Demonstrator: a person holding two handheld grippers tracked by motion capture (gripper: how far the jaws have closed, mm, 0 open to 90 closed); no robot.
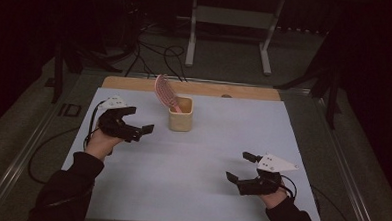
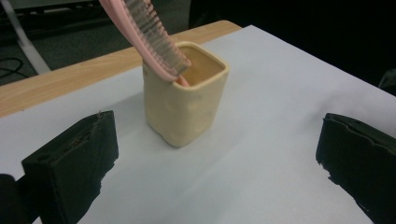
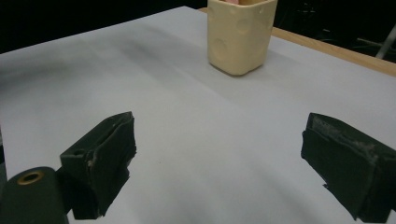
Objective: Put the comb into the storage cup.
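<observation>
Toward the far edge of the light grey table covering (image 1: 192,160), slightly left of centre, stands a cream-yellow square cup with rounded corners (image 1: 180,114). A pink plastic comb with a ribbed tooth section (image 1: 163,91) is seated in the cup, handle end down, and leans out over the rim toward the far left. A strip of bare wooden tabletop (image 1: 135,84) shows along the far edge beyond the covering.

The left gripper (image 1: 138,129) is held above the left part of the covering, near the cup, its jaws pointing toward it. Its jaws are spread wide with nothing between them. The left gripper view shows the cup (image 2: 185,95) upright between and beyond the two jaw tips, clear of both, with the comb (image 2: 149,35) resting against the near-left inner rim.

The right gripper (image 1: 241,167) is held over the near right part of the covering, well apart from the cup. Its jaws are likewise spread wide and unloaded. The right gripper view shows the cup (image 3: 240,35) far ahead, and bare covering (image 3: 205,140) between the jaw tips.

A person's hand (image 1: 102,142) and dark sleeve (image 1: 65,190) carry the left gripper.
</observation>
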